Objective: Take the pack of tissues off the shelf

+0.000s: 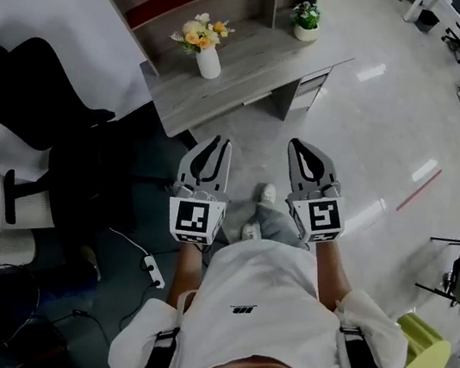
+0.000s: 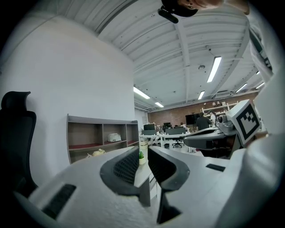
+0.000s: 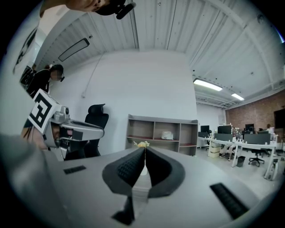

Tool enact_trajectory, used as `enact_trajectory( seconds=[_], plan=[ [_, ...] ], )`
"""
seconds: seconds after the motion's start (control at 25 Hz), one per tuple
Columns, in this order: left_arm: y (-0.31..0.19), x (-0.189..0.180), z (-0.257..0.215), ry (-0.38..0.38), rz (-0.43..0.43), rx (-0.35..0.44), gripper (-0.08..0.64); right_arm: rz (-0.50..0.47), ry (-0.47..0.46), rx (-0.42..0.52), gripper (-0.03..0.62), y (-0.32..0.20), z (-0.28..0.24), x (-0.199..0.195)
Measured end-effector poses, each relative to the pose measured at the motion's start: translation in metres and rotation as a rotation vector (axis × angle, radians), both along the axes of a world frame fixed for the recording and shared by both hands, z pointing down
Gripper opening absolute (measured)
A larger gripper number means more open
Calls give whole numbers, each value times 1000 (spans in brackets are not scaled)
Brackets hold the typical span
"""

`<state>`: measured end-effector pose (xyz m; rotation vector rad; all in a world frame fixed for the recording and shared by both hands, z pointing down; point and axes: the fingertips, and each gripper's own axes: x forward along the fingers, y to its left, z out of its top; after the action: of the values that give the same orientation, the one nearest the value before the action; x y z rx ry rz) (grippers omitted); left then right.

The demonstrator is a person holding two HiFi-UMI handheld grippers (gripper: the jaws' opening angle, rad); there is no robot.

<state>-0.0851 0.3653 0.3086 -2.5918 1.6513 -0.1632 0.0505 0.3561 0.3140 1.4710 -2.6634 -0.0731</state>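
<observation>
Currently, left hand-held gripper is parted slightly, right hand-held gripper closed tight, both empty.

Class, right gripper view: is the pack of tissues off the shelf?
No, the pack of tissues sits in the middle compartment of the shelf.

I see the white pack of tissues lying flat in the middle compartment of the shelf, on its red board.
</observation>
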Motion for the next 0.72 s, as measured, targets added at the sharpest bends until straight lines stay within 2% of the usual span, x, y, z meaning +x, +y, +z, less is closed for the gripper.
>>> enact_trajectory(
  seconds=[0.72],
  plan=[
    [-124,7,3,-6,0,-17,77,-12,11,-30,26,-121,7,4]
  ],
)
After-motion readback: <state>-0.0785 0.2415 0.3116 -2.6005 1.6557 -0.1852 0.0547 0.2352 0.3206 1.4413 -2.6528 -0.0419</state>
